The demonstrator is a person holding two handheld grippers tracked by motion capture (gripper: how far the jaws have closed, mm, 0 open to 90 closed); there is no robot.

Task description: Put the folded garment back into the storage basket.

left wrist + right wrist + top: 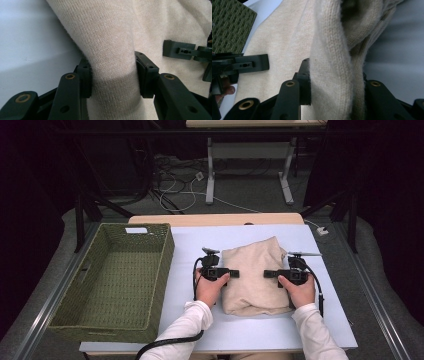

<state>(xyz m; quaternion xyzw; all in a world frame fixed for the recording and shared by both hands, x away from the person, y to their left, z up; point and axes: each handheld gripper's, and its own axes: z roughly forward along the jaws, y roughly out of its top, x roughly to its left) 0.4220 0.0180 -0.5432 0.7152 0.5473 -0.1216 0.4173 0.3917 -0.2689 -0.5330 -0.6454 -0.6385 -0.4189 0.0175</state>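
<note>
2 grippers — left gripper [234, 273] and right gripper [269, 273] — are pinching thick folds of the beige sweater [255, 275] between their jaws. We are judging the risk: knit bunched this thick could be slipping out on lifting, unfolding the bundle.

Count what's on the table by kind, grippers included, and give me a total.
Beige sweater: 1
Green woven basket: 1
Grippers: 2, the left gripper and the right gripper, each shut on the sweater
Total: 4
</note>
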